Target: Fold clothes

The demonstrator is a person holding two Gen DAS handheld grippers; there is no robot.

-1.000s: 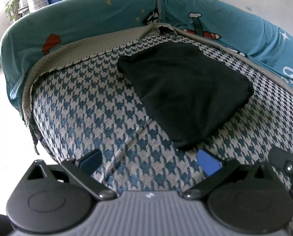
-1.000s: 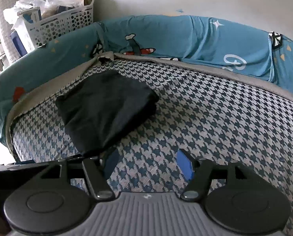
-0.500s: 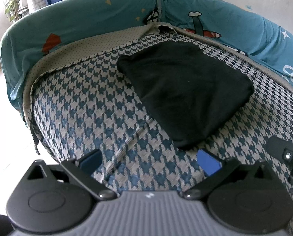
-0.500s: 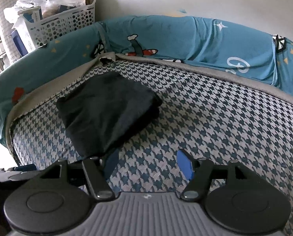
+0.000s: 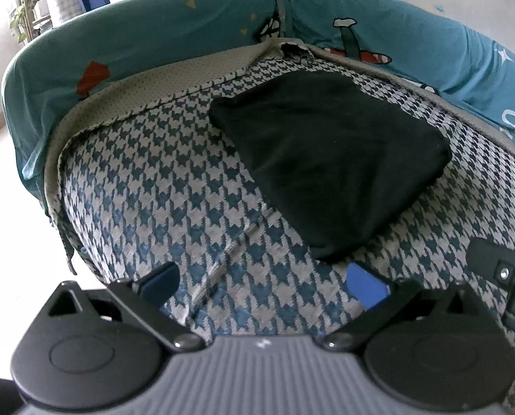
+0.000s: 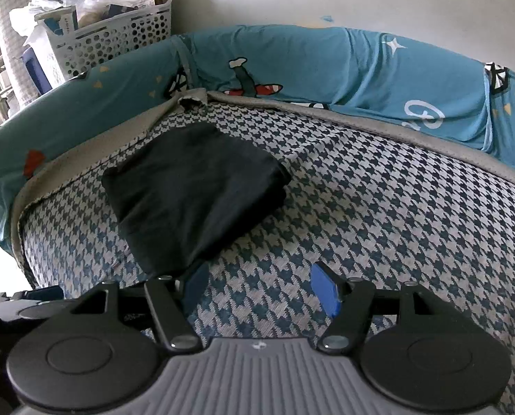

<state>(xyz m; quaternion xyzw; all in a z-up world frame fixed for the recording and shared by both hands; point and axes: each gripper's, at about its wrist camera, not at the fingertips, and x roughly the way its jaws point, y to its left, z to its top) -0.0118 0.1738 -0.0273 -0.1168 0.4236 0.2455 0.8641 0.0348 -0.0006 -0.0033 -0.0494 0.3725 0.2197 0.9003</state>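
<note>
A black garment [image 5: 330,159] lies folded into a thick rectangle on the houndstooth cushion [image 5: 160,200]; the right wrist view shows the same garment [image 6: 195,190] at centre left. My left gripper [image 5: 262,282] hangs open just in front of the garment's near corner, its blue pads apart with only cushion between them. My right gripper [image 6: 257,288] is open too, its left pad close to the garment's near edge, touching nothing. Part of the right gripper shows at the right edge of the left wrist view.
A teal printed cover [image 6: 326,65] drapes the backrest and the left armrest [image 5: 119,34]. A white perforated basket [image 6: 112,41] full of bags stands behind the sofa by the wall. The cushion [image 6: 395,207] stretches to the right of the garment. Pale floor [image 5: 11,207] lies past the left edge.
The right wrist view has drifted slightly, so the garment sits a little higher and further right in it. The garment itself and both grippers' jaws are unchanged.
</note>
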